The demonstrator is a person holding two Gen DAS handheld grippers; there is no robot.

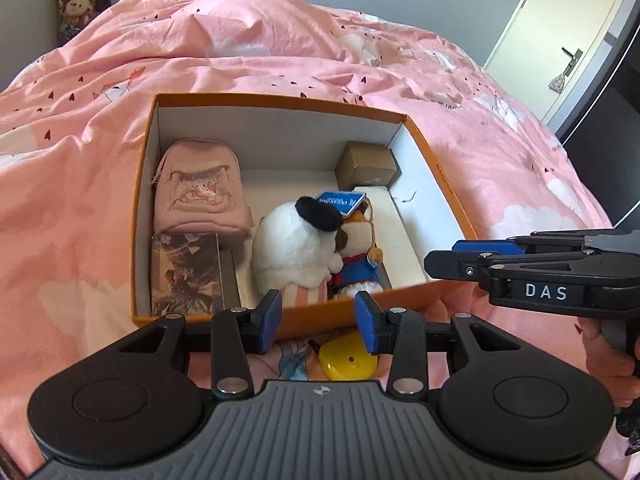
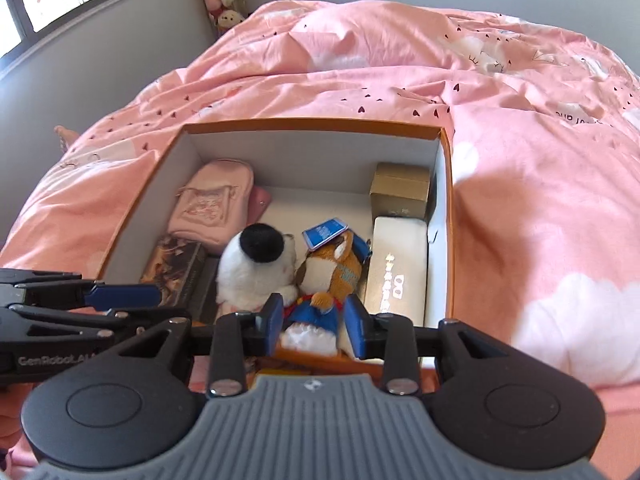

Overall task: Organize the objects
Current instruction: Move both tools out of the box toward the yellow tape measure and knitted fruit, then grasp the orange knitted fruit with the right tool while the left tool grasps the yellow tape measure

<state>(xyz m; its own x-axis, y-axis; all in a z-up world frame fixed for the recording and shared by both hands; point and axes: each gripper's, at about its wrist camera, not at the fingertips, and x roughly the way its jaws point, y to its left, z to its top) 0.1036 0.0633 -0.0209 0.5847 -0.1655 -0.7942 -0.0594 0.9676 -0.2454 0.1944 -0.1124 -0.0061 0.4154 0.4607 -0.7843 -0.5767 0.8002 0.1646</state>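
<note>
Orange box sits on the pink duvet, packed with two plush toys, a pouch and cartons. Left gripper and right gripper both hang part-open, empty. Yellow object lies outside, just beside the near wall; judged next: descend squarely over it before closing.

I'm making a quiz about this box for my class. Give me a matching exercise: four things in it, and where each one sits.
Things:
1. pink pouch
2. brown carton
3. white case
4. patterned book

Places in the orange box, as the left wrist view shows them:
A. far right corner
B. near left corner
C. along the right wall
D. against the left wall, behind the book

Pairs: 1-D, 2-A, 3-C, 4-B
</note>
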